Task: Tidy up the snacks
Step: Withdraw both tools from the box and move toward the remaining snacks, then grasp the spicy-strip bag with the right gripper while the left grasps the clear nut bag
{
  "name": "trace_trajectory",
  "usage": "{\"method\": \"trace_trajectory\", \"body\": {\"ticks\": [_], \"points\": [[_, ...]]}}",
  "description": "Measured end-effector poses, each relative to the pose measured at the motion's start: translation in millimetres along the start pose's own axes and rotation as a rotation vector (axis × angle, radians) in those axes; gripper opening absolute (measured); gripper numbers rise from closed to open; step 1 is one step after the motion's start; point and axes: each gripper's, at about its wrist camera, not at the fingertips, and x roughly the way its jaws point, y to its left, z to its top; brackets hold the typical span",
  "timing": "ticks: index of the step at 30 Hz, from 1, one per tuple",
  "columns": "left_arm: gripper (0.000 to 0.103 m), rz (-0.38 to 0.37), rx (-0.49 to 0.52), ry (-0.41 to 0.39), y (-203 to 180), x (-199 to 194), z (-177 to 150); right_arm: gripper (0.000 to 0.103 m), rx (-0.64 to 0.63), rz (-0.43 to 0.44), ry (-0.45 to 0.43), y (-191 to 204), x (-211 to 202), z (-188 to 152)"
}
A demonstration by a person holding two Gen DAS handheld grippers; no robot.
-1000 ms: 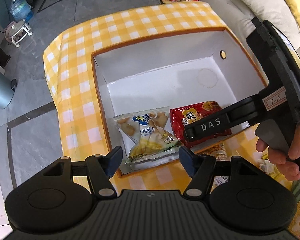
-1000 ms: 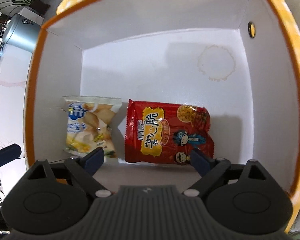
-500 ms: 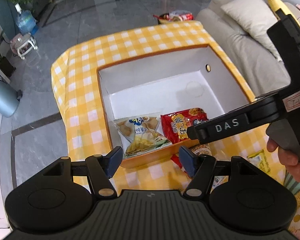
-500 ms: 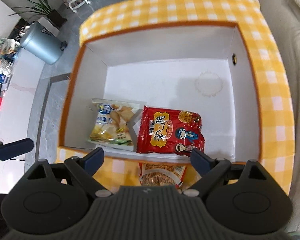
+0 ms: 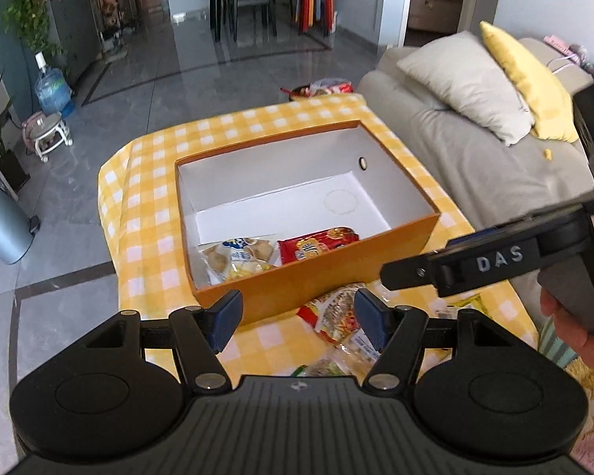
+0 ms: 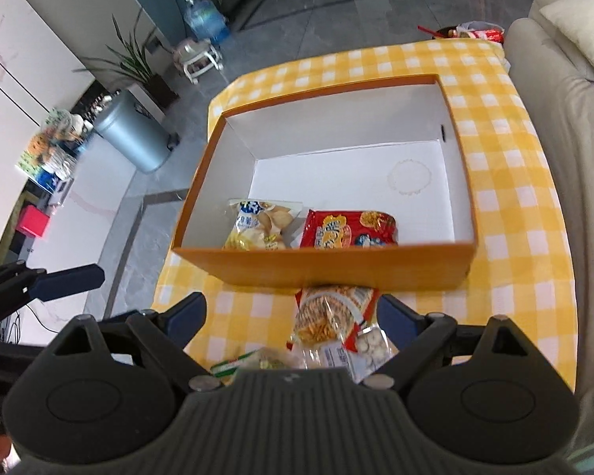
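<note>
Glossy grey floor [image 5: 202, 91] with dark inlaid lines. A beige sofa [image 5: 467, 158] carries a grey pillow [image 5: 463, 79] and a yellow one [image 5: 526, 79]. Grey bin [image 6: 132, 134], water jug [image 5: 51, 91], potted plant [image 6: 138, 67], dining chairs [image 5: 253, 4] far back.

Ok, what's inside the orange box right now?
Inside the orange box: a pale chip bag and a red snack packet, side by side. The near wall hides their lower edges.

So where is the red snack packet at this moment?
The red snack packet lies flat inside the orange box, against its near wall, right of the pale chips bag in the right wrist view.
</note>
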Motion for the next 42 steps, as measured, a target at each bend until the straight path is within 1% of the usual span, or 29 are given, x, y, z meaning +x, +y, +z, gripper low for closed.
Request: {"method": "trace_trajectory", "body": {"ticks": [4, 6, 8, 10, 14, 16, 19, 21, 24, 27, 31, 32, 34, 36, 40, 42], "points": [[0.076, -0.027, -0.031, -0.043, -6.1, 0.1, -23.8, 0.089, 0.011, 0.003, -0.058, -10.4, -7.2, -34.9], [0.076, -0.035, -0.022, -0.06, -10.4, 2.6, -34.7, 0.089, 0.011, -0.007, -0.07, -14.5, -7.0, -51.2], [0.076, -0.026, 0.0, -0.066, -17.2, 7.3, -46.7, 0.088, 0.0, -0.027, -0.086, -16.6, -5.7, -68.1], [0.076, -0.025, -0.001, -0.053, -22.0, 12.6, -58.2, 0.085, -0.03, -0.055, -0.104, -15.3, -5.4, -83.5], [0.076, -0.014, -0.053, -0.026, -22.5, 30.2, -77.7, 0.084, -0.103, -0.127, -0.148, -11.4, 0.7, -108.4], [0.076, -0.016, -0.067, -0.014, -20.2, 36.9, -84.8, 0.077, -0.135, -0.143, -0.155, -10.3, 6.2, -117.1], [0.076, -0.04, -0.069, 0.021, -16.6, 50.5, -92.9, 0.074, -0.121, -0.142, -0.146, -15.9, 14.5, -121.4], [0.076, -0.043, -0.075, 0.042, -11.3, 60.4, -97.7, 0.073, -0.111, -0.135, -0.135, -19.1, 20.7, -121.0], [0.075, -0.046, -0.109, 0.055, -2.8, 69.8, -100.6, 0.069, -0.126, -0.132, -0.129, -19.1, 27.5, -120.4], [0.075, -0.066, -0.129, 0.058, 0.0, 76.4, -101.3, 0.065, -0.153, -0.14, -0.131, -18.4, 33.3, -119.1], [0.074, -0.078, -0.099, 0.09, -3.0, 90.8, -97.5, 0.064, -0.159, -0.136, -0.12, -18.3, 41.7, -116.1], [0.073, -0.076, -0.094, 0.099, -3.7, 94.5, -97.3, 0.064, -0.157, -0.135, -0.12, -18.6, 43.5, -114.8], [0.067, -0.072, -0.098, 0.118, -2.9, 102.0, -97.3, 0.064, -0.16, -0.131, -0.124, -18.3, 46.8, -112.2], [0.066, -0.076, -0.116, 0.132, -0.7, 108.0, -97.5, 0.064, -0.174, -0.13, -0.125, -17.7, 50.8, -110.5], [0.057, -0.096, -0.137, 0.137, 2.9, 112.7, -95.5, 0.063, -0.213, -0.117, -0.118, -16.2, 59.5, -109.6], [0.056, -0.1, -0.137, 0.138, 3.2, 113.6, -94.9, 0.063, -0.222, -0.127, -0.113, -15.4, 63.6, -108.4]]}}
